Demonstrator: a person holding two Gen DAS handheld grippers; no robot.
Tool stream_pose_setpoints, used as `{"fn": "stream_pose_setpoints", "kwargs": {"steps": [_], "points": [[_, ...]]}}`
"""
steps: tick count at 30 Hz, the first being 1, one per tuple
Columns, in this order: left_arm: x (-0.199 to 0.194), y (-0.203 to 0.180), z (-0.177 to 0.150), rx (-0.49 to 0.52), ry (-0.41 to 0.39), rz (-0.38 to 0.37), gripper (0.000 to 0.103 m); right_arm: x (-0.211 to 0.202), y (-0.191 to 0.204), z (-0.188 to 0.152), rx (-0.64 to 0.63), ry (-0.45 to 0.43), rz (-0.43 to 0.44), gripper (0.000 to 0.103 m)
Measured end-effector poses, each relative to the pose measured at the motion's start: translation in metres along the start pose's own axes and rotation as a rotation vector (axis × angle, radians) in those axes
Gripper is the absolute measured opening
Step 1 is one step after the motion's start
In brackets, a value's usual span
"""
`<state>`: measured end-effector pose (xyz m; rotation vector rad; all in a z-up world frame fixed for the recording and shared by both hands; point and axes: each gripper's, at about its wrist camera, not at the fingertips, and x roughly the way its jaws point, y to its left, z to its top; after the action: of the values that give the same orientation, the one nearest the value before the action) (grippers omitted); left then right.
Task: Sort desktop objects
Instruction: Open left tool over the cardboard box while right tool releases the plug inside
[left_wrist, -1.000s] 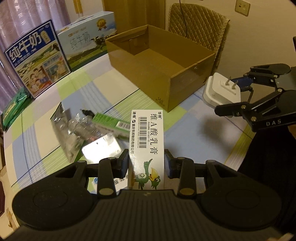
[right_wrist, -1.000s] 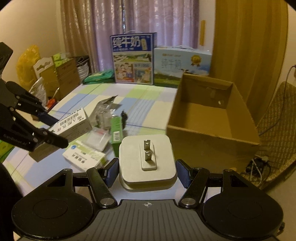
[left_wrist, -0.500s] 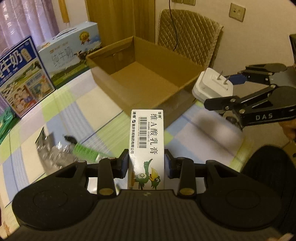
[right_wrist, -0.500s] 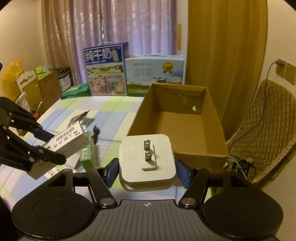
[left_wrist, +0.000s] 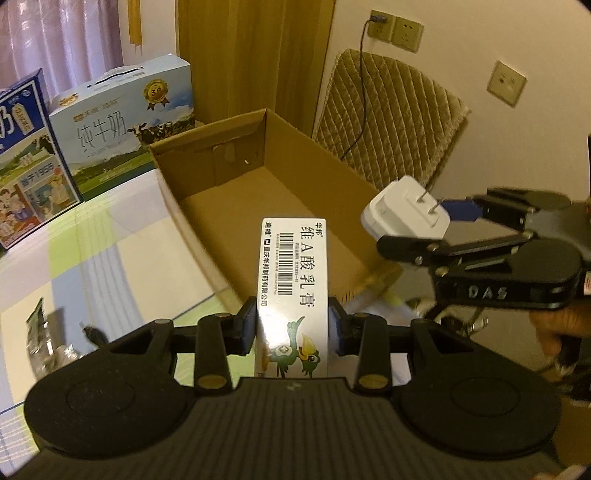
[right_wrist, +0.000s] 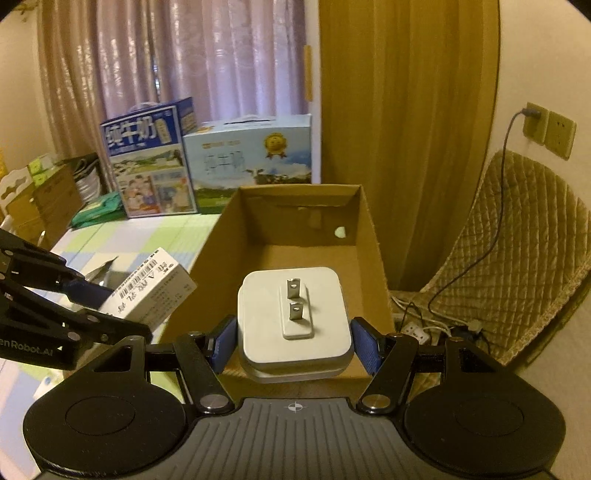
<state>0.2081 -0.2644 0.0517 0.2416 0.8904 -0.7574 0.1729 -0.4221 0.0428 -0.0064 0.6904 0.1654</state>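
Above the open cardboard box (left_wrist: 280, 184) on the table (left_wrist: 110, 258), the left gripper (left_wrist: 291, 325) has its jaws clamped on a white medicine carton (left_wrist: 293, 273), while the right gripper (right_wrist: 293, 343) grips a white plug adapter (right_wrist: 293, 317), prongs up, just beside it.

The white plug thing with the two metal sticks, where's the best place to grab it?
Grip the white charger by its two flat opposite sides, coming from behind, as the right gripper does, so the prongs stay clear and point away from the pads.
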Motion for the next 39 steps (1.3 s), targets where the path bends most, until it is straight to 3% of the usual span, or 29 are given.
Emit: {"fn": "stream_pose_setpoints", "kwargs": {"steps": [10,20,32,39], "points": [[0.042,0.014,0.039,-0.089,-0.025,-0.017,0.033,0.040,-0.026,0.010,0.039,0.027,-0.026,0.063],[0.067,0.021,0.042,-0.122,-0.034,-0.020,0.034,0.067,-0.033,0.009,0.070,0.059,-0.028,0.063],[0.037,0.037,0.019,-0.112,-0.076,0.017,0.042,0.073,-0.031,0.008,0.085,0.066,-0.005,0.063],[0.015,0.050,0.002,-0.117,-0.096,0.047,0.045,0.067,-0.026,0.011,0.104,0.027,0.011,0.065]]}}
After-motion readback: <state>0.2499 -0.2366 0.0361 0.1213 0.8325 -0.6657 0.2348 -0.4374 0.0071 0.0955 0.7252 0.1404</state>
